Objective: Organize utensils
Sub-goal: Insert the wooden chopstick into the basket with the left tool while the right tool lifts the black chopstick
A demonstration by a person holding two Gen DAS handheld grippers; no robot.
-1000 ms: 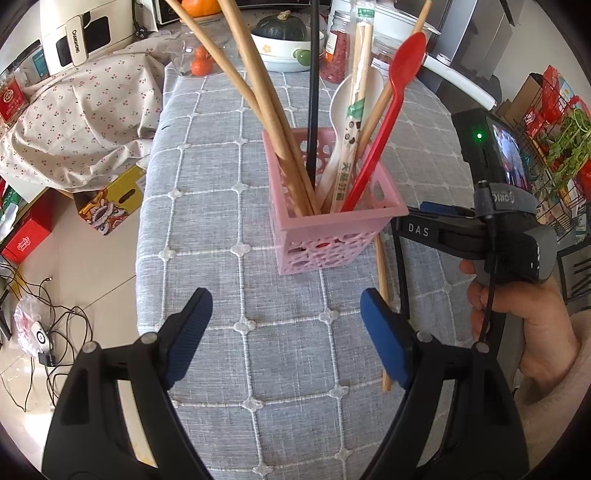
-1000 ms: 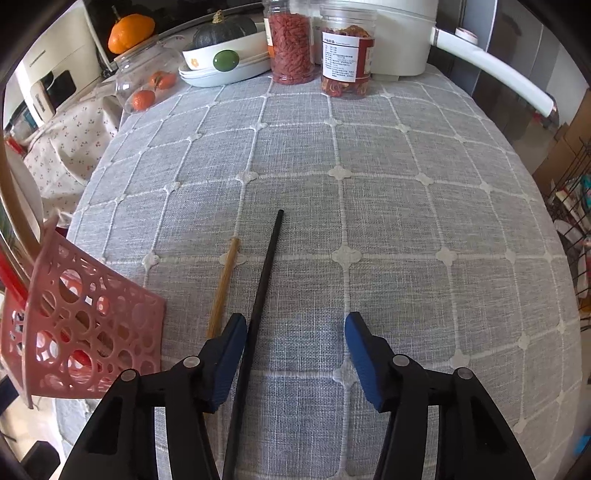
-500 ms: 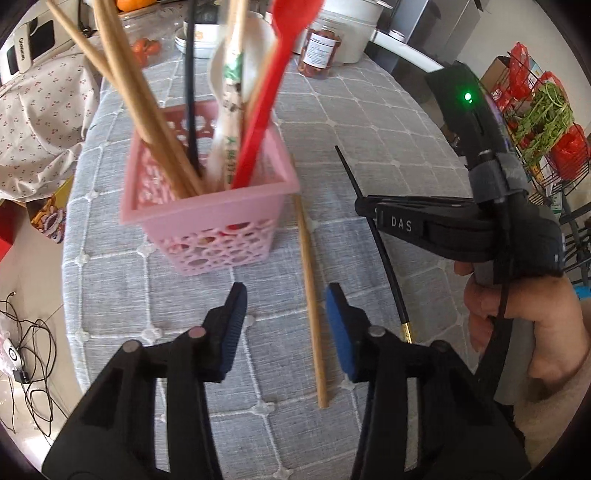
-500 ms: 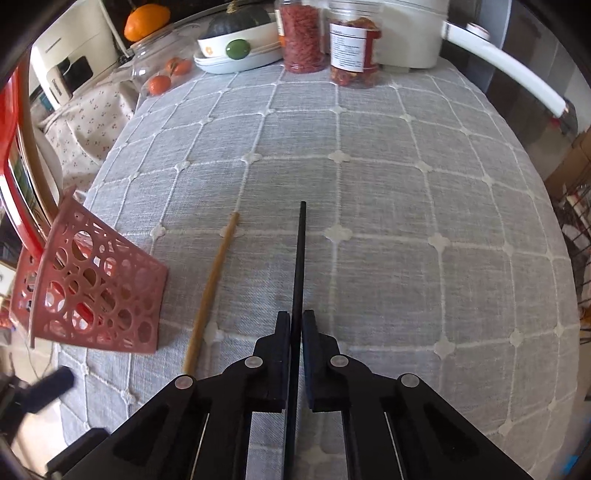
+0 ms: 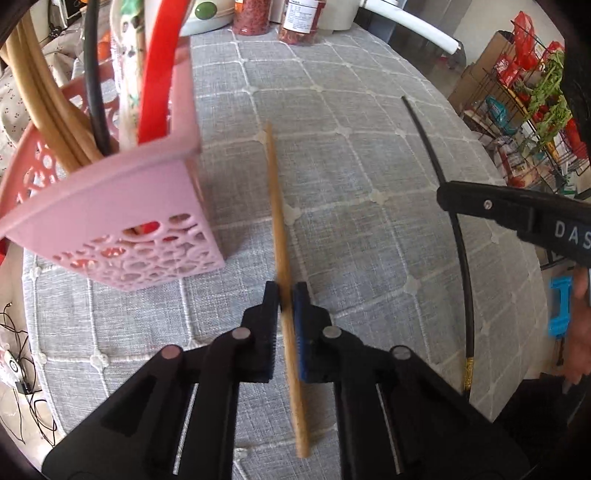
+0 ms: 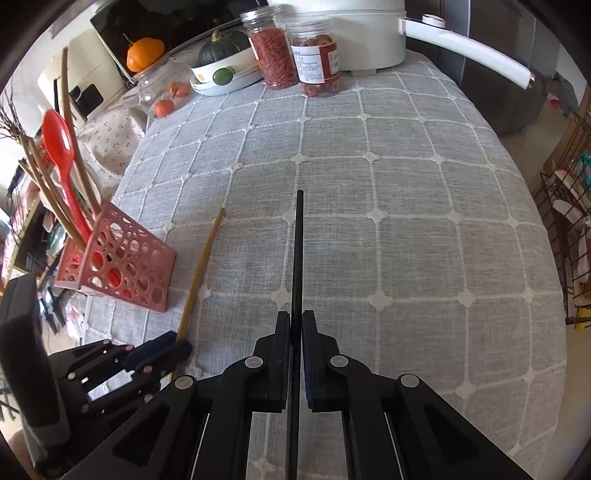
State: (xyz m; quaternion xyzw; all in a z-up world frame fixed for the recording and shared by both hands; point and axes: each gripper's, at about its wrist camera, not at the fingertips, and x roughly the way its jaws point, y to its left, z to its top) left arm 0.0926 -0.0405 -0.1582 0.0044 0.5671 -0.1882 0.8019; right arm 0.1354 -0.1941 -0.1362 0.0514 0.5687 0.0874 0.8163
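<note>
My left gripper (image 5: pixel 286 295) is shut on a wooden chopstick (image 5: pixel 277 206) that lies along the grey checked tablecloth. My right gripper (image 6: pixel 295 325) is shut on a black chopstick (image 6: pixel 298 243) that points away from me. The right gripper's finger (image 5: pixel 487 206) and the black chopstick (image 5: pixel 443 192) also show in the left wrist view. A pink perforated basket (image 5: pixel 122 206) stands left of the wooden chopstick. It holds a red spoon (image 6: pixel 62 155), wooden chopsticks, a black chopstick and a white spoon. The left gripper (image 6: pixel 173 347) and wooden chopstick (image 6: pixel 203 266) show in the right wrist view.
At the table's far edge stand two jars (image 6: pixel 295 48), a white appliance (image 6: pixel 354 29), a bowl with a pumpkin (image 6: pixel 221 62) and a glass jar of oranges (image 6: pixel 162 92). A wire rack with goods (image 5: pixel 532 96) stands right of the table.
My left gripper moved right from the basket to the wooden chopstick and shut on it. My right gripper shut on the black chopstick and holds it.
</note>
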